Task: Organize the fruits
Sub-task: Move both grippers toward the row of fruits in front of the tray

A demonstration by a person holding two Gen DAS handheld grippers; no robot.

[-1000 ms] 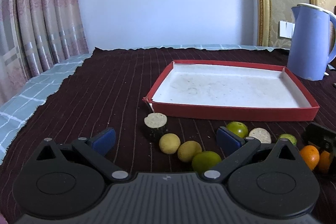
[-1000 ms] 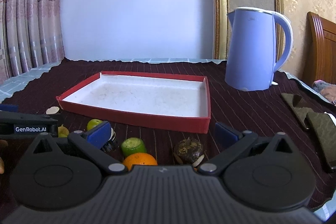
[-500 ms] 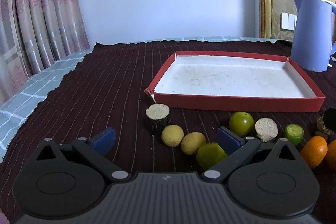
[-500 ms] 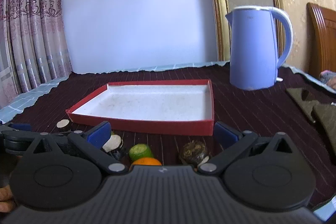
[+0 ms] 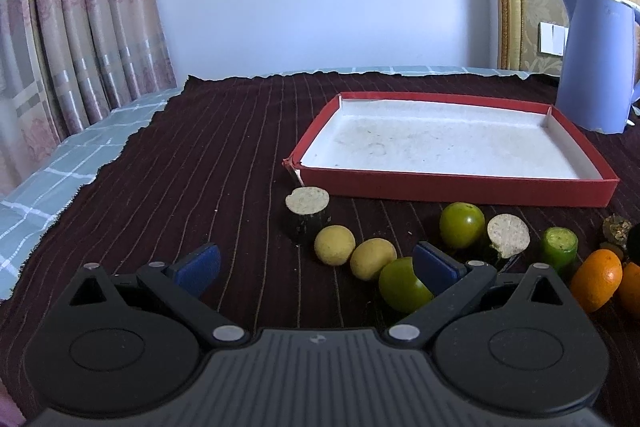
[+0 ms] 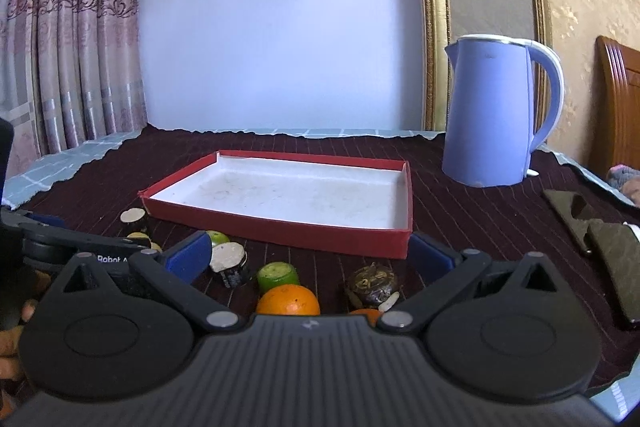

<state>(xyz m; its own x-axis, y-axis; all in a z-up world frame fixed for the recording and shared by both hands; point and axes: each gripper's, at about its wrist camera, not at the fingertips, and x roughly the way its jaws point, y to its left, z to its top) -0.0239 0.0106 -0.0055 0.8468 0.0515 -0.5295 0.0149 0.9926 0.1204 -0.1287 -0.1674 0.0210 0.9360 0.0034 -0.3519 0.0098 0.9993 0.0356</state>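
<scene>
From the left wrist view, the left gripper (image 5: 316, 269) is spread wide, holding nothing; its blue pads (image 5: 199, 265) stand well apart above the dark striped cloth (image 5: 208, 163) that covers the counter. Between the jaws lie two small yellow fruits (image 5: 335, 244), side by side, and a green fruit (image 5: 402, 285) partly hidden behind the right-side pad; whether that pad touches it cannot be told. Just beyond them stands a dark cut piece with a pale top (image 5: 307, 209), near the corner of the red tray (image 5: 452, 187), whose white floor is bare. Further right in the row sit a round green fruit (image 5: 461, 225), a pale cut slice (image 5: 508, 235), a short green cut piece (image 5: 559, 253), and an orange (image 5: 596, 281) at the frame's edge. A blue kettle (image 5: 596, 63) stands behind the tray.

From the right wrist view, the right gripper (image 6: 310, 257) is likewise wide open and empty. Between its jaws lie the orange (image 6: 289, 300), the green cut piece (image 6: 277, 275), a pale slice on a dark piece (image 6: 228, 259) and a brown rough-skinned fruit (image 6: 372, 285). None is touched by a pad. The red tray (image 6: 280, 225) lies just beyond the fruit, the kettle (image 6: 492, 115) to its right. At the left, the other gripper (image 6: 76, 247) shows, with fingers of a hand (image 6: 28, 311) beneath it.
</scene>
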